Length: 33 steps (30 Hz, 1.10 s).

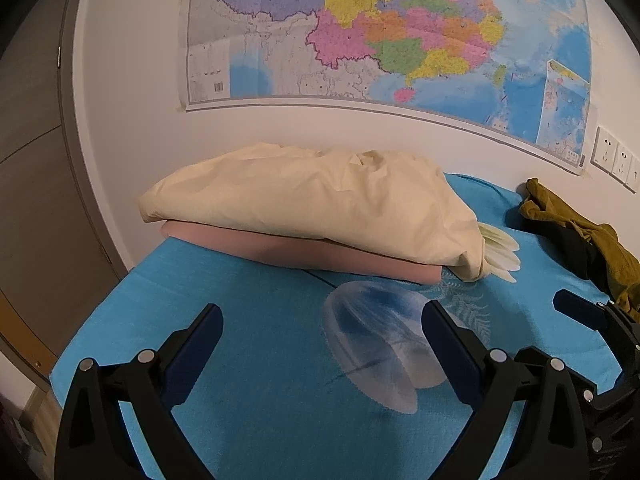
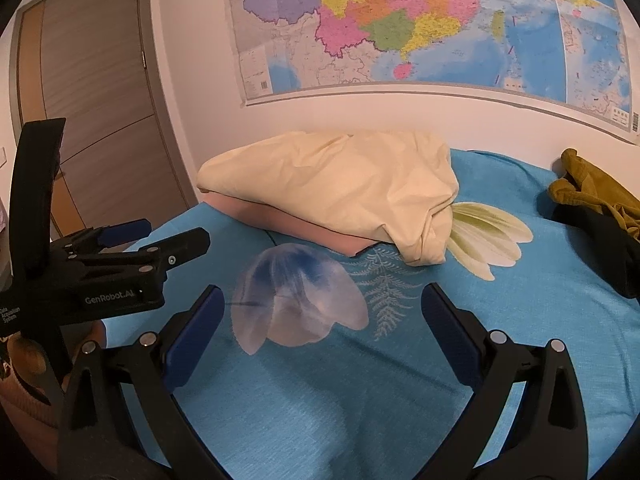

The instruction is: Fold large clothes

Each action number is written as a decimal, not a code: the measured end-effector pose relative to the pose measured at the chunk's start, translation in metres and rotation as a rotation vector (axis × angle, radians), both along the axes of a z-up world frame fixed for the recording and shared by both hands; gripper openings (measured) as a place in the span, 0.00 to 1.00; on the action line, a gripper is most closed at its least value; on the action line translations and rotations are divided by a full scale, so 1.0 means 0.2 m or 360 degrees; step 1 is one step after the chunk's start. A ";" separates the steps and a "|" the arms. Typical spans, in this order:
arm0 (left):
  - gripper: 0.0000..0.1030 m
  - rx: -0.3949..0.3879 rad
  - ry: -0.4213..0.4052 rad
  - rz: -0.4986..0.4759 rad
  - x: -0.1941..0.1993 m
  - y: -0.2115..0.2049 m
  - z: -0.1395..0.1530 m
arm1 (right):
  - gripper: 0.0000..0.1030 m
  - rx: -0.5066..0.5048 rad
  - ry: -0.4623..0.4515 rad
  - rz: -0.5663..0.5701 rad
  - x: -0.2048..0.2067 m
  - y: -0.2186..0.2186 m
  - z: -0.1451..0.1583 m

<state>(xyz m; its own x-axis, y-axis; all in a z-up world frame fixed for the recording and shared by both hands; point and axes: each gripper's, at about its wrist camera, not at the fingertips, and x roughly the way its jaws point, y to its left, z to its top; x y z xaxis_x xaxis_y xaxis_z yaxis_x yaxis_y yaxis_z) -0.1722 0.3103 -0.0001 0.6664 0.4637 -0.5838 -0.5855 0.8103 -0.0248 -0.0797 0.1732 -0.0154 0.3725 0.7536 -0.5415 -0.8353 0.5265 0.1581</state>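
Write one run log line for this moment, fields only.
left tongs: open, empty | right tongs: open, empty | cream folded cloth: on pink folded cloth | olive crumpled garment: untouched

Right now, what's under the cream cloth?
A folded pink cloth lies under the cream cloth, both on the blue sheet. How far it extends underneath is covered.

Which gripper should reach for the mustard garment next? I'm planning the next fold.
Probably the right gripper: open, and the mustard garment lies on its side of the bed. The left gripper, also open, faces the cream bundle.
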 end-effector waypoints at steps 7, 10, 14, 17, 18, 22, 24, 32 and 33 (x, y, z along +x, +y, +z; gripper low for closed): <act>0.93 0.0014 -0.0006 0.0000 -0.01 0.00 0.01 | 0.94 0.0008 0.0002 -0.0001 -0.01 0.00 0.01; 0.93 0.0018 -0.0006 0.0000 -0.01 0.00 0.01 | 0.94 0.0011 0.0004 -0.0001 -0.01 0.00 0.01; 0.93 0.0014 -0.0006 -0.0001 -0.01 0.00 0.01 | 0.94 0.0002 0.0005 0.0009 -0.01 0.00 0.01; 0.93 0.0017 -0.0004 0.0009 -0.01 0.00 0.01 | 0.94 -0.0001 0.0005 0.0008 -0.02 0.01 0.01; 0.93 0.0014 -0.0004 0.0009 -0.01 0.00 0.02 | 0.94 0.0001 0.0005 0.0008 -0.02 0.00 0.01; 0.93 0.0011 -0.0007 0.0006 -0.01 0.00 0.02 | 0.94 0.0004 0.0007 0.0005 -0.02 0.01 0.01; 0.93 0.0014 -0.0005 0.0003 -0.02 0.00 0.02 | 0.94 0.0006 0.0010 0.0009 -0.02 0.00 0.01; 0.93 0.0009 0.0000 -0.0005 -0.01 0.01 0.01 | 0.94 0.0008 0.0017 0.0007 -0.02 0.00 0.01; 0.93 0.0009 0.0001 -0.0005 -0.01 0.01 0.01 | 0.94 0.0006 0.0018 0.0008 -0.03 0.00 0.00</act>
